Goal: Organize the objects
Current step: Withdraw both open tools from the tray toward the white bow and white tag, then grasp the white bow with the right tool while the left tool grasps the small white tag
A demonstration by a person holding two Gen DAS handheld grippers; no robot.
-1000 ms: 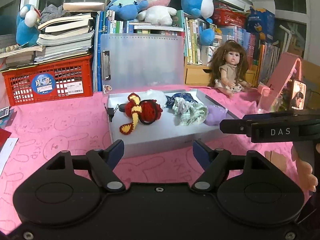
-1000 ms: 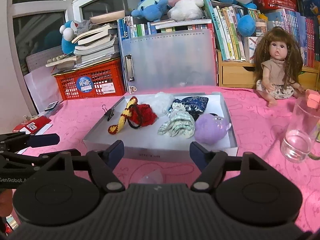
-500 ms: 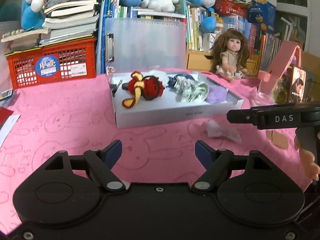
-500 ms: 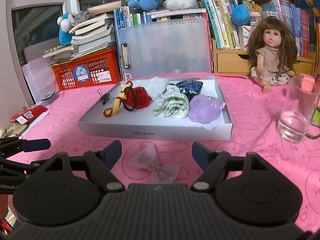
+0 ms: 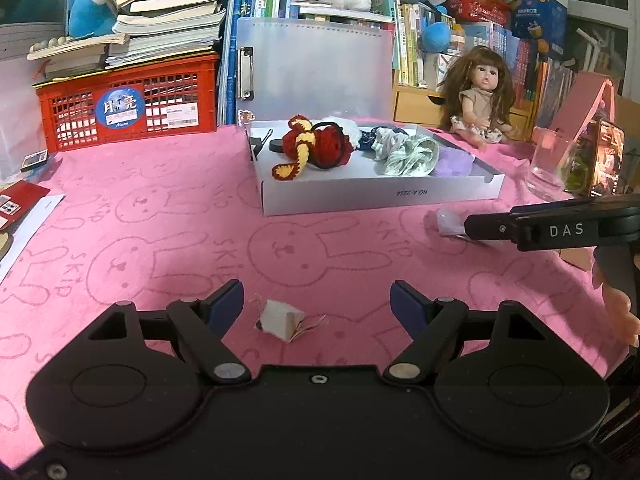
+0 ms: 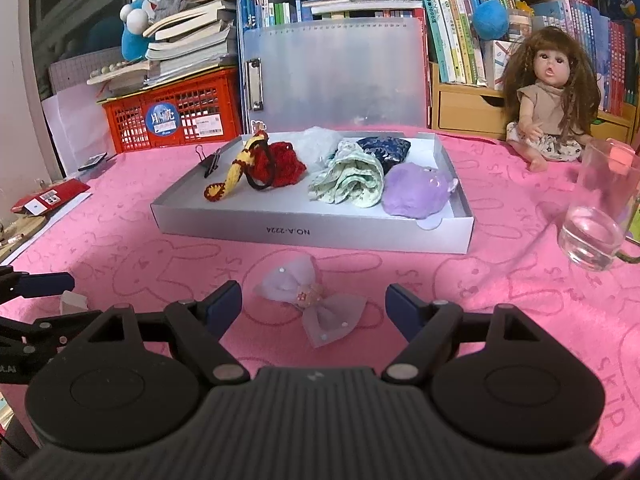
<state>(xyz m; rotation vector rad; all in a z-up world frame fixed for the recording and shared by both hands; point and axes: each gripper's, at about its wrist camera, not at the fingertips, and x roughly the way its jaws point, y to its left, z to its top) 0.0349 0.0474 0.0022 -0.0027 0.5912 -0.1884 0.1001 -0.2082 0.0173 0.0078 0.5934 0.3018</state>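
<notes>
Table (image 6: 500,300) comes first, its pink rabbit-print cloth carrying everything, with books, a red crate (image 5: 132,108) and plush toys stacked along the back, out of the working area. A doll (image 6: 550,100) sits at the far right edge, a glass mug (image 6: 600,220) with a little water near it, both well apart from the sorting.

Next down in size is the shallow white box (image 6: 312,232) in the middle, apparently the collecting place: a red and yellow crocheted piece (image 6: 272,164), a pale green scrunchie (image 6: 352,180), a dark blue pouch (image 6: 384,148) and a purple soft piece (image 6: 416,192) already lie inside it, side by side.

Two small things lie outside the box on the cloth, likely what remains to be put away. A sheer bow hair clip (image 6: 312,300) lies just in front of the box's near wall, and the right gripper (image 6: 314,304) points down at it with its jaws wide apart, the bow between them but not pressed. A small white folded paper scrap (image 5: 280,320) lies further to the left, and the left gripper (image 5: 316,306) hovers over it, jaws also apart and clamping nothing, the scrap sitting nearer the left jaw.

Each tool seems lined up on its own item, so both could be picked up together.
</notes>
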